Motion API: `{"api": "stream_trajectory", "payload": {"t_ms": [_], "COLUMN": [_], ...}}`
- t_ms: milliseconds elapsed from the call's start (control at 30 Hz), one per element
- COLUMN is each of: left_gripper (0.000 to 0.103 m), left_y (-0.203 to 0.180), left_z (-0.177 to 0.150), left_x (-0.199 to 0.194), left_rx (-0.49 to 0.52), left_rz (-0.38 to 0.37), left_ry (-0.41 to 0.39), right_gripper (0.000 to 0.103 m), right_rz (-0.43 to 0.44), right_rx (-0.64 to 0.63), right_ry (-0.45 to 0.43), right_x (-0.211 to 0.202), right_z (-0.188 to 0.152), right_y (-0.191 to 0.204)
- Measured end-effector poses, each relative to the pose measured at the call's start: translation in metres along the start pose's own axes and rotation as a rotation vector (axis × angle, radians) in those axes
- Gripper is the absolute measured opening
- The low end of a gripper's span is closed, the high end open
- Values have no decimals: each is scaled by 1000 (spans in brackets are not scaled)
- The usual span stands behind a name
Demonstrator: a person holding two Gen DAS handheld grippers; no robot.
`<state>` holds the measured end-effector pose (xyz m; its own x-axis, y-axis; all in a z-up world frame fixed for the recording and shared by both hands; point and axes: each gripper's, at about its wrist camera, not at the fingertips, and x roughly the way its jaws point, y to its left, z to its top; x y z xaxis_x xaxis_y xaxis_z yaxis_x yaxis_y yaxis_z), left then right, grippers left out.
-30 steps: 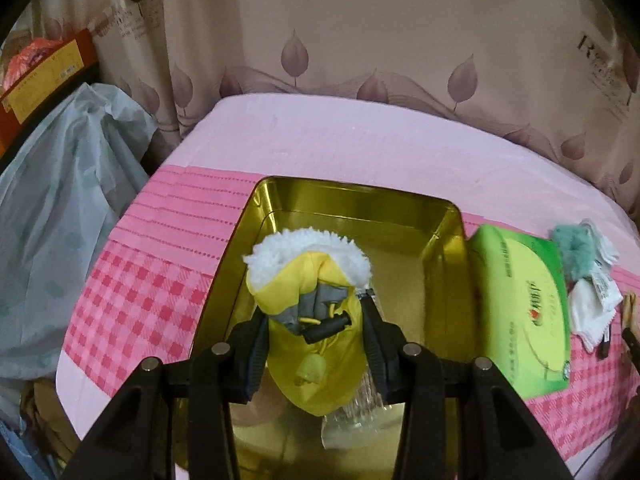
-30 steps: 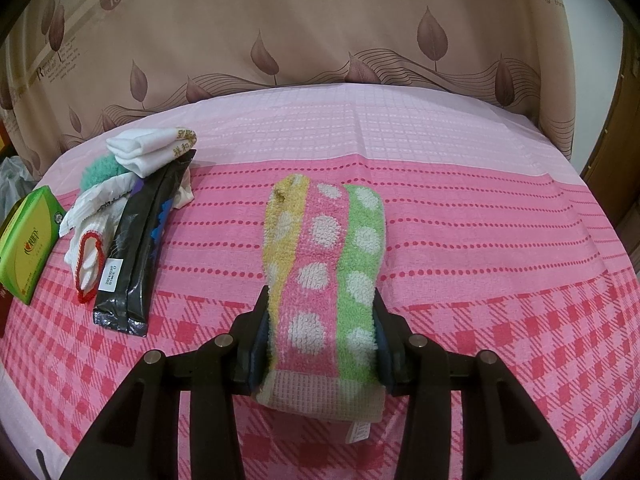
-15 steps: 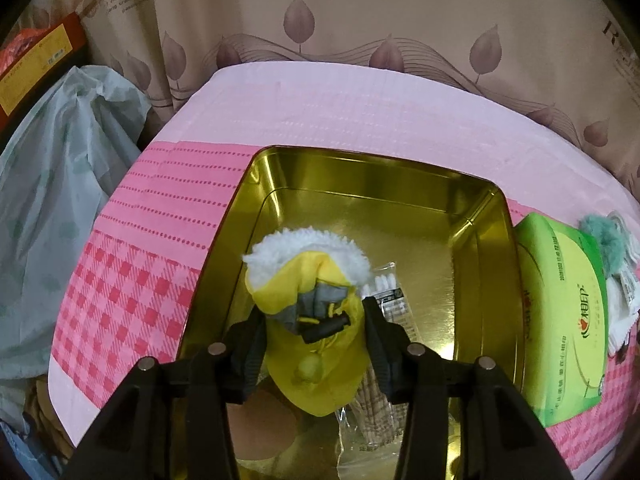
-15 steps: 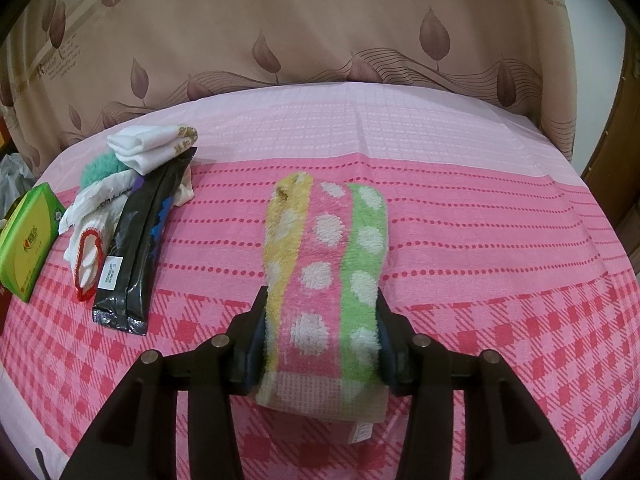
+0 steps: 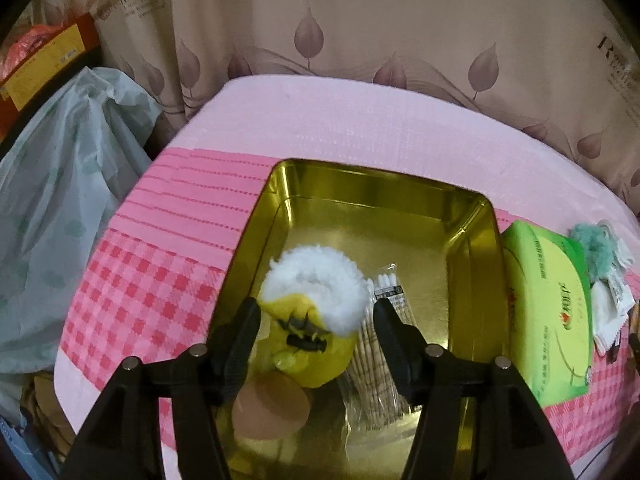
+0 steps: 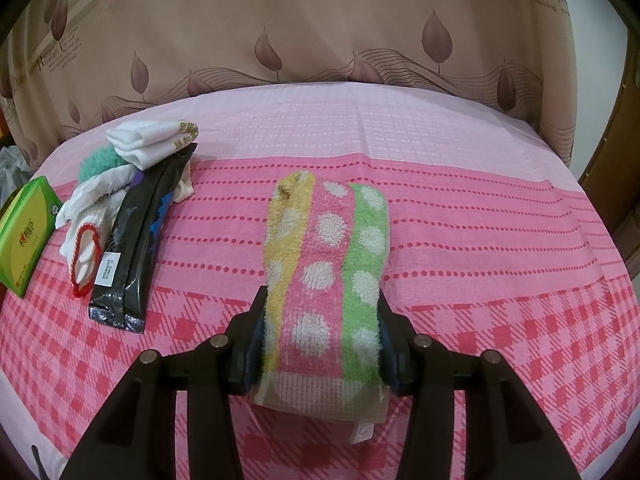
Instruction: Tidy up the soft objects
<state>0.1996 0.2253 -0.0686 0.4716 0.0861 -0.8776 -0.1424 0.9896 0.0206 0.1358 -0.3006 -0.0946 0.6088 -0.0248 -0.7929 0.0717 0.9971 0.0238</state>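
A yellow plush toy with a white fluffy trim [image 5: 316, 312] lies in the gold tin [image 5: 472, 216], resting on a tan round pad [image 5: 270, 408] and a clear pack of cotton swabs [image 5: 380, 360]. My left gripper [image 5: 316, 320] hangs over it with its jaws opening, and the pads stand clear of the toy on both sides. In the right wrist view, my right gripper [image 6: 322, 322] is shut on a folded towel [image 6: 326, 256] striped yellow, pink and green with white dots, held above the pink cloth.
A green tissue pack [image 5: 548, 320] lies right of the tin. In the right wrist view a black packet [image 6: 136, 248], white folded socks [image 6: 154, 142], a teal fluffy item [image 6: 98, 164] and white gloves [image 6: 84, 236] lie at the left. A plastic bag [image 5: 60, 220] sits beside the table.
The left jaws have spread apart and let go of the yellow plush toy, which now lies lower in the tin. The right gripper and towel have kept still.
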Motion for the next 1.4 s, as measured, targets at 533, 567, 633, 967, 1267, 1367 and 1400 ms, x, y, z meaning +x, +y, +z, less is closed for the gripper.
{"api": "stream_trajectory", "payload": {"t_ms": [533, 567, 633, 967, 1267, 1367, 1400], "left_gripper": [60, 60, 60, 60, 60, 60, 60], "left_y": [-2, 1, 4, 12, 17, 17, 17], "left_z": [-68, -71, -74, -76, -76, -76, -76], "left_x": [-81, -83, -85, -81, -79, -79, -79], "left_rx": [64, 61, 57, 27, 8, 6, 5], "left_rz": [114, 118, 114, 76, 54, 48, 49], "left_ry": [-188, -199, -200, -197, -191, -194, -193], "right_gripper": [43, 43, 41, 37, 35, 35, 35], "right_rz": [-9, -15, -22, -106, -151, -141, -136], "right_rx": [-9, -14, -15, -8, -87, -110, -116], "right_ry": [-2, -2, -2, 14, -28, -52, -59], "right_x": [1, 1, 1, -2, -19, -26, -29], "right_z": [1, 1, 2, 5, 9, 11, 11], "right_y": [0, 1, 2, 12, 37, 48, 51]}}
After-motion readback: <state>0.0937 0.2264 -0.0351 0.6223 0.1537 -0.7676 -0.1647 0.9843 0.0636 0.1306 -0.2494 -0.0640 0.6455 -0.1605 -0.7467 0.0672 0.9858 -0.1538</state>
